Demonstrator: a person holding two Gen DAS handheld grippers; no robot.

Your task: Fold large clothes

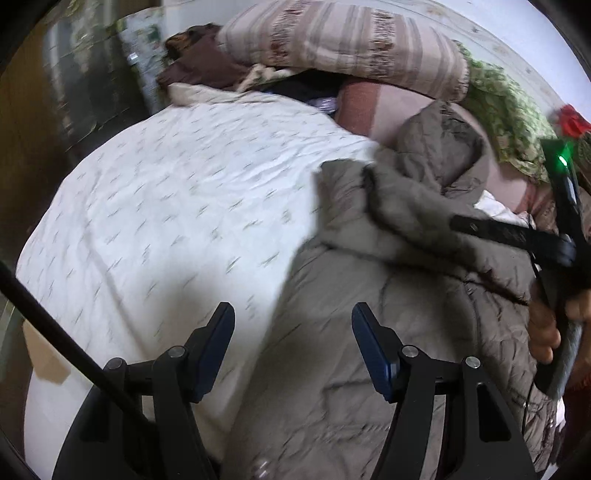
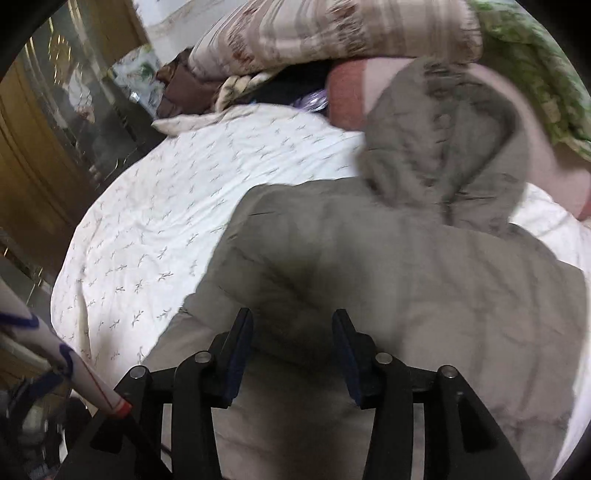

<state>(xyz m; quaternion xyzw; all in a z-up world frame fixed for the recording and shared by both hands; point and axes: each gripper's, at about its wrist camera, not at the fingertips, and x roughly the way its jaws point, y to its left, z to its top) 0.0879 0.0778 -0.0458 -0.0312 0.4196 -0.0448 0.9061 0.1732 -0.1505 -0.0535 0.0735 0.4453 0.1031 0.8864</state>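
Note:
A grey-brown quilted coat with a fur-trimmed hood lies spread on a white bed sheet printed with small twigs. My left gripper hangs open over the coat's left edge, where coat meets sheet, with nothing between its fingers. My right gripper stands open just above the coat's lower middle, its pads apart from the cloth. In the left wrist view one black finger of the right gripper reaches over the coat's fur trim, and a hand grips its handle.
A striped pillow pile, a pink cushion and a green blanket crowd the far end of the bed. A wooden cabinet with glass stands to the left. A white tube crosses the near left corner.

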